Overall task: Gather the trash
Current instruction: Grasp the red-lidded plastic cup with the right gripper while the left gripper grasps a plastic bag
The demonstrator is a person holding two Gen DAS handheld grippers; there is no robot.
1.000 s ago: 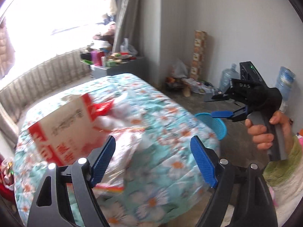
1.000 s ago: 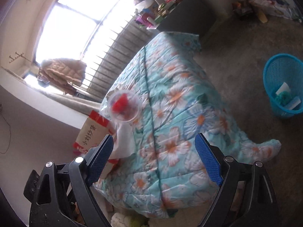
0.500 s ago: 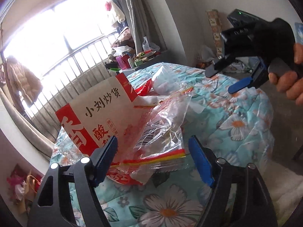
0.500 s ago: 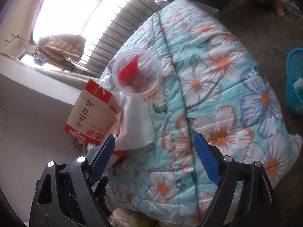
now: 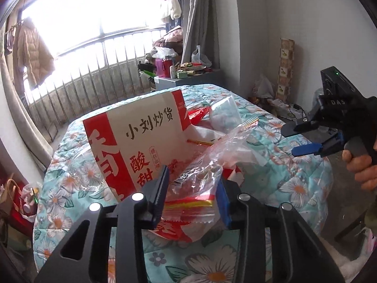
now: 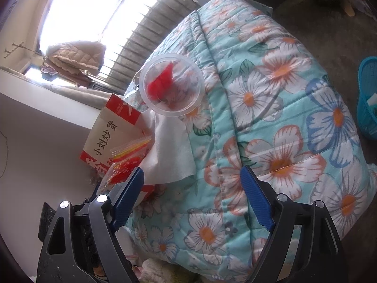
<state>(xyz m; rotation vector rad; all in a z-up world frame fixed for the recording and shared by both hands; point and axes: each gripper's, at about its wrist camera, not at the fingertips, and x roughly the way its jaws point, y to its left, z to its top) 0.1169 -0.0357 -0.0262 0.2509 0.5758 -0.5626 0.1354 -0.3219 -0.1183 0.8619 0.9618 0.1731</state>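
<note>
Blue-padded jaws of the left gripper (image 5: pixel 194 193) are drawn in on a crinkled clear plastic bag (image 5: pixel 200 172) with red and yellow stripes along its seal; it looks pinched, though the film hides the actual contact. That bag lies against the front of the red-and-cream snack box (image 5: pixel 139 146), which stands tilted on the floral quilt (image 6: pixel 271 122). I judge the step to be the first pickup. Next comes a lift clear of the box, then a carry to the blue basket (image 6: pixel 367 99) on the floor beyond the quilt's edge. The right gripper (image 6: pixel 192 195) hangs spread wide, empty, above the quilt near a white tissue (image 6: pixel 168 151) and a clear cup (image 6: pixel 172 85) holding red scraps behind the box.
</note>
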